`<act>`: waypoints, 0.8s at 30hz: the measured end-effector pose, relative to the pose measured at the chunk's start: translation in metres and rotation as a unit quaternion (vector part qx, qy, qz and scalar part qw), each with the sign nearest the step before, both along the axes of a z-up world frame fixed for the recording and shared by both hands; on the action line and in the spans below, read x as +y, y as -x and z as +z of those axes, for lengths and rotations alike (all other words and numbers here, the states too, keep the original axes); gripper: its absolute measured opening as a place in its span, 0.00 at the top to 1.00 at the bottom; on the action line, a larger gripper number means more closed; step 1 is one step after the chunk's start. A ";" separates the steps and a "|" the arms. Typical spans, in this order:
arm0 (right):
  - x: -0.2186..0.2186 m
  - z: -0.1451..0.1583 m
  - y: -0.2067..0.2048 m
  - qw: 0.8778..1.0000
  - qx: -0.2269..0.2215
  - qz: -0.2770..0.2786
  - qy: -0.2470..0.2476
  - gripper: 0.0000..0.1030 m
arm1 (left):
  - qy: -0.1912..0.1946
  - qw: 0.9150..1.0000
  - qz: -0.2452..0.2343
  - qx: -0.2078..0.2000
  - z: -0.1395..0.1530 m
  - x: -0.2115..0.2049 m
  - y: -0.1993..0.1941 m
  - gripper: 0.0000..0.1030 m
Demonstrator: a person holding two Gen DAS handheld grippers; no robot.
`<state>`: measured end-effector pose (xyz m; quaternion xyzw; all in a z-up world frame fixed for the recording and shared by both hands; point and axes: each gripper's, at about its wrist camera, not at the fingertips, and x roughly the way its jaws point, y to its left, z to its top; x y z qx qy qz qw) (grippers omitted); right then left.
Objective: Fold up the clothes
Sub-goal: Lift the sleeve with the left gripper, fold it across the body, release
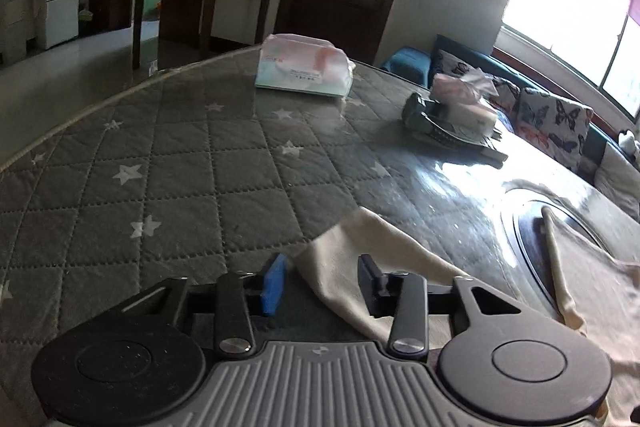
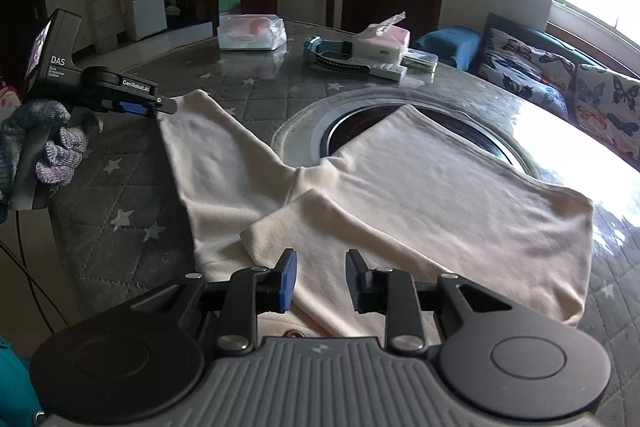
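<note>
Right gripper (image 2: 321, 281) sits low at the near edge of the tabletop (image 2: 132, 187), jaws apart, hovering just above the near hem of the cream garment (image 2: 400, 195); no cloth is pinched between its pads. Garment lies spread on the grey quilted, star-printed cover, one sleeve folded across the body toward the near edge, the other sleeve stretched out to the left. Upper edge of the garment overlaps the dark round inset (image 2: 352, 123) at the centre of the tabletop.

Left gripper (image 2: 160, 105), seen from the right wrist view, is held by a gloved hand (image 2: 44, 147) and meets the far end of the outstretched sleeve. From the left wrist view, left gripper (image 1: 322, 283) has its jaws apart, with the sleeve end (image 1: 360, 267) lying between and under the fingers; neither pad is seen pressing the cloth.

Far side of the tabletop carries a tissue pack (image 2: 252, 33), and to its right a second pack (image 2: 384, 41) resting on a cluster of small items that cannot be identified. Sofa with butterfly cushions (image 2: 520, 67) stands beyond the tabletop, right
</note>
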<state>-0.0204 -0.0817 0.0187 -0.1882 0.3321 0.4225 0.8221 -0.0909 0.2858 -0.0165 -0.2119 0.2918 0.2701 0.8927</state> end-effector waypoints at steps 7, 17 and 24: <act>-0.012 0.002 -0.002 1.000 0.000 -0.022 -0.009 0.74 | 0.007 1.000 0.016 -0.013 0.002 0.003 0.004 0.93; -0.048 0.011 -0.016 0.996 0.004 -0.080 -0.042 0.74 | -0.007 0.986 -0.131 -0.102 0.068 -0.069 -0.010 0.94; -0.085 0.014 -0.025 0.990 0.005 -0.129 -0.063 0.74 | 0.003 0.953 -0.273 -0.134 0.092 -0.152 -0.033 0.94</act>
